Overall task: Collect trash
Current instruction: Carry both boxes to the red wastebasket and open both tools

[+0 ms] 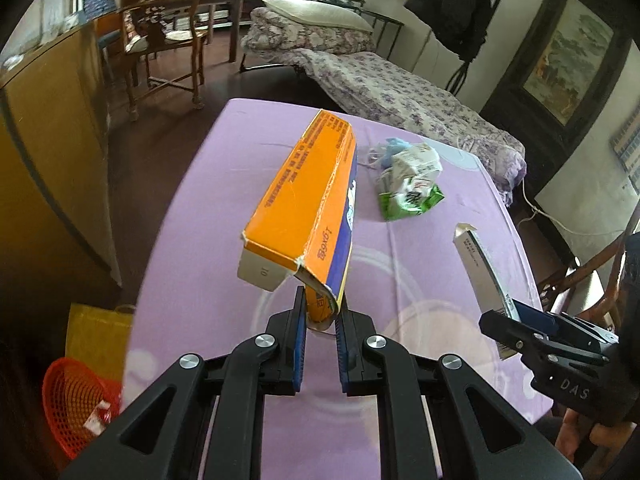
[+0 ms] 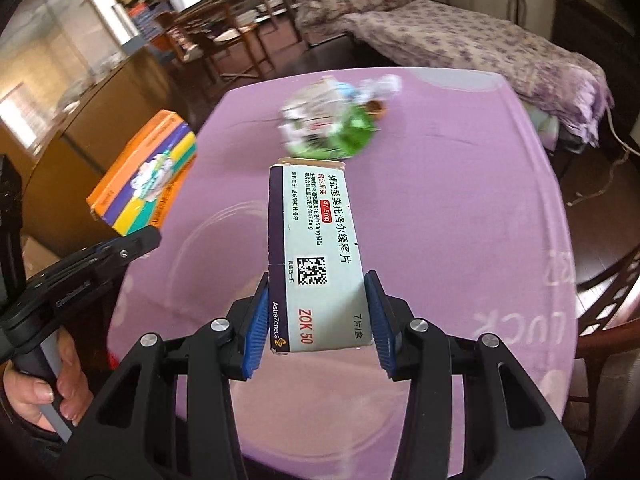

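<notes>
My left gripper is shut on the torn end flap of a long orange box, held in the air above the purple tablecloth. From the right wrist view the same orange box shows at the left, with the left gripper under it. My right gripper is shut on a pale medicine box with printed text, lifted above the table. That medicine box appears edge-on at the right of the left wrist view. A heap of crumpled wrappers lies on the far part of the cloth; the wrappers are blurred here.
A red mesh basket and a yellow bag stand on the floor left of the table. A hand grips the left tool's handle. A bed with flowered covers runs behind the table. Wooden chairs and a cabinet are at left.
</notes>
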The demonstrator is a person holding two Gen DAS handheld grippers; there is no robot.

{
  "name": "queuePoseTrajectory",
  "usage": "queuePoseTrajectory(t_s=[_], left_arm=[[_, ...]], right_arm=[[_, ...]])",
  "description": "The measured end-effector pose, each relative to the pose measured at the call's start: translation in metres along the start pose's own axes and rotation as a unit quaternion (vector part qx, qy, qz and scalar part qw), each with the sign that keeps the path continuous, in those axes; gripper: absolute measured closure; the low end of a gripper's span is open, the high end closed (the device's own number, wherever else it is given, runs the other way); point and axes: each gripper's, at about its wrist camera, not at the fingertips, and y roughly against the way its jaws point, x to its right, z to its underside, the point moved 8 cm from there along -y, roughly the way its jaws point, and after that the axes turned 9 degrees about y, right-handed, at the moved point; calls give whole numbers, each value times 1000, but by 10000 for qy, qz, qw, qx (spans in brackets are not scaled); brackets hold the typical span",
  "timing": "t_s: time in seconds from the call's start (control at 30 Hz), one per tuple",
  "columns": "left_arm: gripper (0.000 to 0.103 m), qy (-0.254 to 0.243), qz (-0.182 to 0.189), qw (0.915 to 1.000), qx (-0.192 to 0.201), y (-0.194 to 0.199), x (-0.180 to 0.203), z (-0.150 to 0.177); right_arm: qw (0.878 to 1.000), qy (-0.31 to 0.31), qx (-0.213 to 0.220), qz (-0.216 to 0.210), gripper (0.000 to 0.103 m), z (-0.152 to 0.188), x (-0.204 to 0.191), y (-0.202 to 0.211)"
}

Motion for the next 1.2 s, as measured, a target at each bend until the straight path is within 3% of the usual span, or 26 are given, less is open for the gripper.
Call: queuePoseTrajectory(t_s=[0.2,0.47,0.8,1.2], left_arm=[[90,470,40,9987,179,43,-51,8],[90,1107,-297,9924,448,88,-132,25],[90,2032,-970,9739,274,106,-251,74],[90,2774,-1398,9505,-47,109,-340,126]], right_arm=[[9980,493,-68,-385,58,2,-54,1],[9873,1174,-170,-1053,58,-2,-151,-1],[9561,2308,-620,-1698,58,6,-288,-23],[9226,2972,-1342,-2059,58,35,-389,-57]])
